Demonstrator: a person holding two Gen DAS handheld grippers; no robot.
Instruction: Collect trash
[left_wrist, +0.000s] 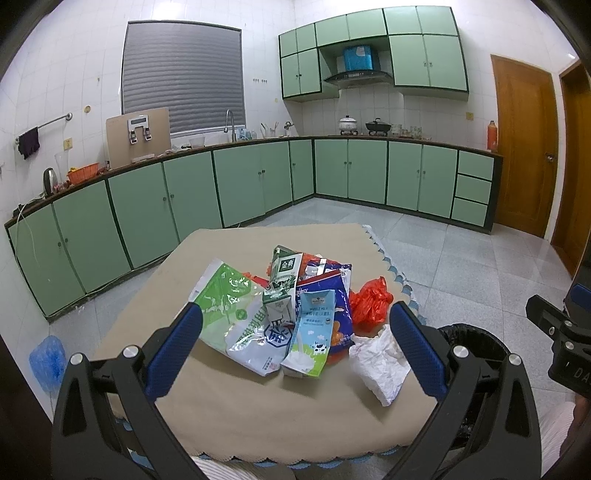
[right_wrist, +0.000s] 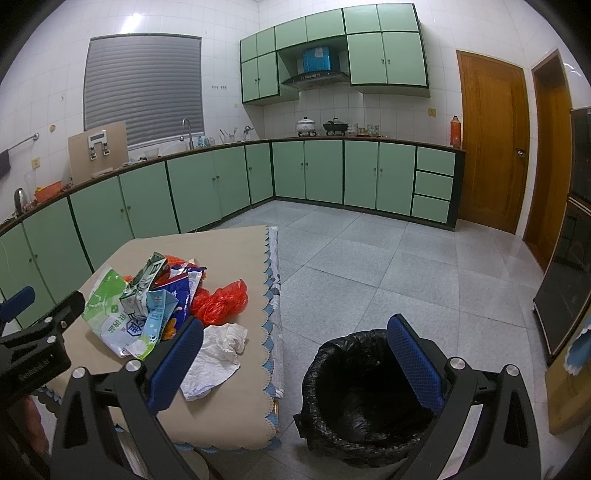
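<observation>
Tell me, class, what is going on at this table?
A person holds two grippers over a beige-clothed table in a green kitchen. The left hand-held gripper hangs open before a heap of cartons and wrappers, gripping nothing. The right hand-held gripper is open too, between a crumpled white tissue and a black-lined bin on the floor. No trash is lifted yet.
</observation>
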